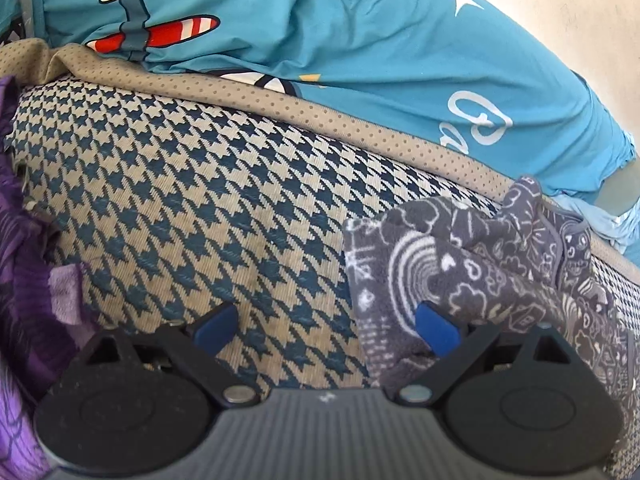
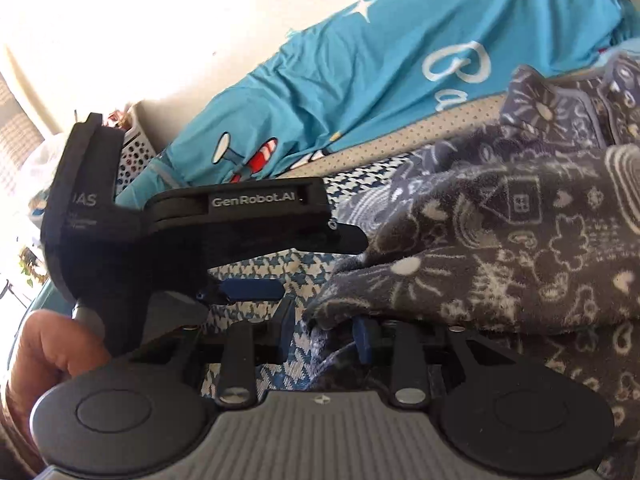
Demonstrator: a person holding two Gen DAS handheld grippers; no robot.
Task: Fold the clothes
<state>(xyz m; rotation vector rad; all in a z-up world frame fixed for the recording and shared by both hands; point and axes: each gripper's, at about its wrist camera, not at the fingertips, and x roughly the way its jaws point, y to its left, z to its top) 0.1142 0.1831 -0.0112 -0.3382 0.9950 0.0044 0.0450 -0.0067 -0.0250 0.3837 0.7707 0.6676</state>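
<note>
Fingers first: my left gripper (image 1: 326,330) is spread wide, low over the houndstooth cover (image 1: 180,208); its right blue pad is tucked at the edge of the grey doodle-print garment (image 1: 472,276), its left pad over bare cover, so nothing is pinched yet; my right gripper (image 2: 326,330) is narrower, with a bunched hem of that same garment sitting between its pads, though whether they press it I cannot tell, the fleece hides the contact; my hand (image 2: 48,352) shows at the lower left of that view. The garment lies crumpled on the cover's right side, with the left gripper seen in the right wrist view just beside its left edge. To do this well I judge both grippers need separate corners of one hem, taken in a single layer, then drawn apart to spread it flat before any fold; grabbing the bunch would lock in creases. Further back runs the beige dotted trim (image 1: 360,128); beyond it the teal airplane-print fabric (image 1: 320,32); purple cloth (image 1: 24,280) crowds my left.
</note>
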